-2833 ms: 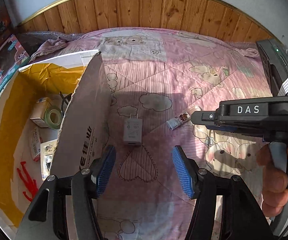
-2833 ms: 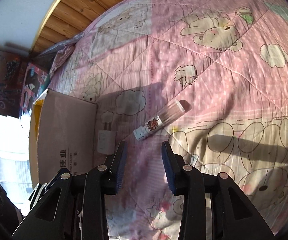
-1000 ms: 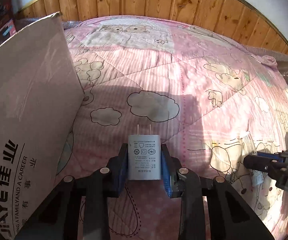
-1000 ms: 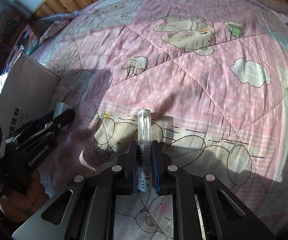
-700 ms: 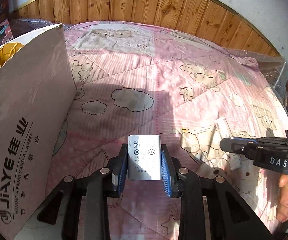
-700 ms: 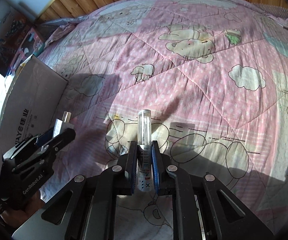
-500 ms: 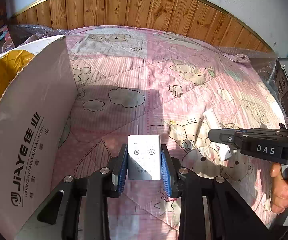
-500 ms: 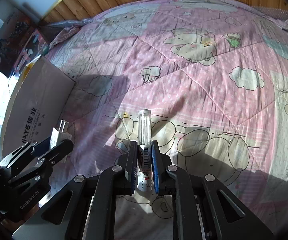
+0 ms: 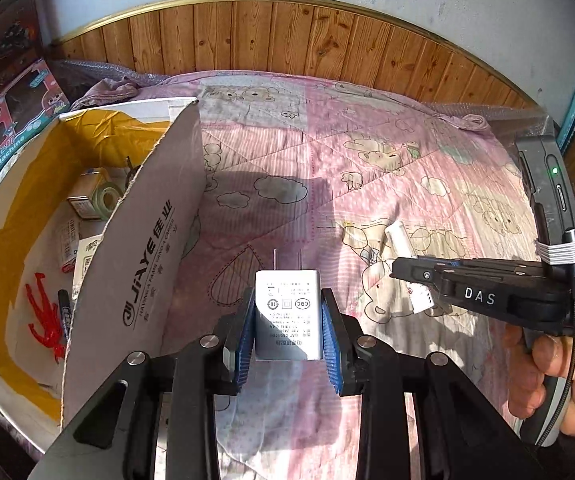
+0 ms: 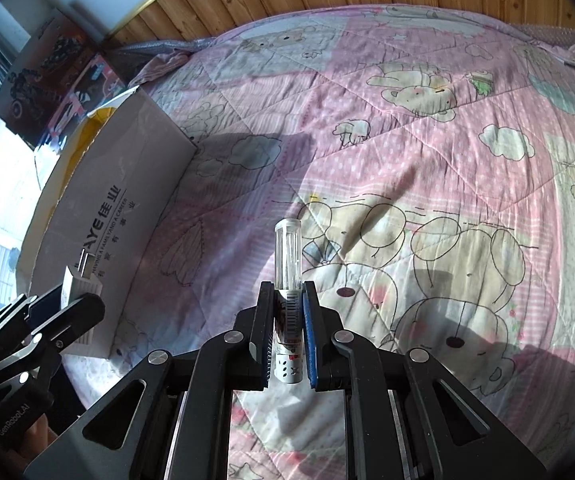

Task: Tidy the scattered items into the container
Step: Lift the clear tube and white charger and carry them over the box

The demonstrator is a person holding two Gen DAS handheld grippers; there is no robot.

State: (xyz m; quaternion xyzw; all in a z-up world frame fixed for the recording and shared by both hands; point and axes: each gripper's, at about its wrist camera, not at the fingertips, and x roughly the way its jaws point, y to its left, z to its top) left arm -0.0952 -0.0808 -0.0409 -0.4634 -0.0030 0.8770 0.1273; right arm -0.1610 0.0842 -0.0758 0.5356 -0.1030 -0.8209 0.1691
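Observation:
My left gripper (image 9: 288, 316) is shut on a white plug charger (image 9: 288, 314), prongs pointing forward, held above the pink quilt just right of the cardboard box (image 9: 143, 248). In the right wrist view the same charger (image 10: 81, 282) shows at the left, beside the box wall (image 10: 115, 200). My right gripper (image 10: 287, 320) is shut on a small tube with a clear cap (image 10: 287, 256), lifted off the quilt. That tube (image 9: 401, 242) pokes out of the right gripper on the right of the left wrist view.
The box, lined with yellow, holds a tape roll (image 9: 101, 198), small packets, a pen and a red figure (image 9: 45, 320). A pink bear-print quilt (image 10: 427, 140) covers the bed up to a wooden headboard (image 9: 287, 36). Toy boxes (image 9: 11, 120) stand left. A hand (image 9: 559, 368) holds the right tool.
Both grippers closed on their items, the charger on the left and the tube on the right, and lifted them off the quilt. The left view has pulled back so the box interior shows again.

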